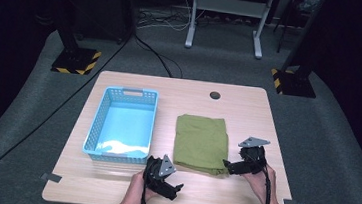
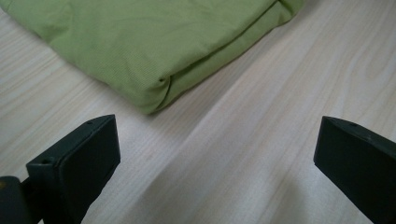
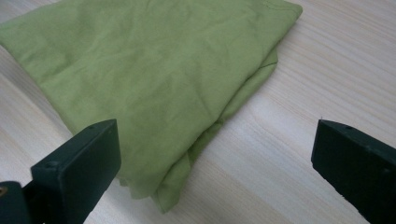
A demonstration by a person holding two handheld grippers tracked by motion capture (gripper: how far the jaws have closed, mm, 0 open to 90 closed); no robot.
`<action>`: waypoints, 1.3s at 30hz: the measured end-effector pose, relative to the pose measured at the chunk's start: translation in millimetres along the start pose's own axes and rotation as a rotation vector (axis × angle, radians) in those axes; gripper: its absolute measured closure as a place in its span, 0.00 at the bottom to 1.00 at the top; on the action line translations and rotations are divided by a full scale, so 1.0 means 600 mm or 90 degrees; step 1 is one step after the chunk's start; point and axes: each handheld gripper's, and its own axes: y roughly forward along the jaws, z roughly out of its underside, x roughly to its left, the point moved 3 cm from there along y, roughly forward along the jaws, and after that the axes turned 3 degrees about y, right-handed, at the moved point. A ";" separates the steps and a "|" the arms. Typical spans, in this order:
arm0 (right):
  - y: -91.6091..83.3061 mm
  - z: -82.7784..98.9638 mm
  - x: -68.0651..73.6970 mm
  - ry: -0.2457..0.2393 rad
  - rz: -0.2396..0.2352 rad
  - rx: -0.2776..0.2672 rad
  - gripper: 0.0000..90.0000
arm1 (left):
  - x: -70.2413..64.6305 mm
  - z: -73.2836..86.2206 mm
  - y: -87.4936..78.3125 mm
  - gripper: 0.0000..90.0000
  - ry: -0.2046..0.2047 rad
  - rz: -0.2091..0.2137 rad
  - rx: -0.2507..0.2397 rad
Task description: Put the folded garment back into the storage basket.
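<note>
- Folded green cloth point(image 1: 201, 143): flat on the bench point(image 1: 238, 110), right of centre, near the front half; roughly square, several layers thick, lightly creased on top.
- Same cloth in the left gripper view point(image 2: 140, 42): one folded corner pointing toward the camera, stacked edges visible, resting on pale wood grain.
- Same cloth in the right gripper view point(image 3: 154, 79): near corner lying between the two black jaws, closer to the left one, layered hem along its right edge.
- Right hand-held gripper point(image 1: 226, 164): at the cloth's front right corner, tips just beside or touching the edge, cannot tell which; jaws wide apart, nothing clamped point(image 3: 215, 172).
- Left hand-held gripper point(image 1: 177, 189): low over bare bench, just in front of the cloth's front left corner, apart from it; jaws wide apart, empty point(image 2: 217, 168).
- Hands and forearms: in from the bottom edge, one on each gripper.
- Blue plastic basket point(image 1: 98, 124): left of the cloth, near but apart, upright, perforated walls, handle slot at the far end.
- Round cable hole point(image 1: 215, 95): in the bench near its far edge.
- Grey carpet around the bench; black-and-yellow striped stand bases at far left and far right.
</note>
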 end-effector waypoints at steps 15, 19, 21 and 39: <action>0.012 -0.017 0.002 -0.008 -0.007 0.005 0.01 | 0.011 -0.016 0.017 0.00 -0.019 -0.011 0.003; 0.015 -0.022 0.001 -0.011 -0.007 0.006 0.01 | 0.014 -0.018 0.022 0.00 -0.027 -0.013 0.006; 0.017 -0.023 0.001 -0.009 -0.008 0.008 0.01 | 0.015 -0.019 0.024 0.00 -0.029 -0.015 0.004; 0.031 -0.037 -0.004 -0.008 -0.012 0.013 0.01 | 0.024 -0.030 0.041 0.00 -0.037 -0.021 0.008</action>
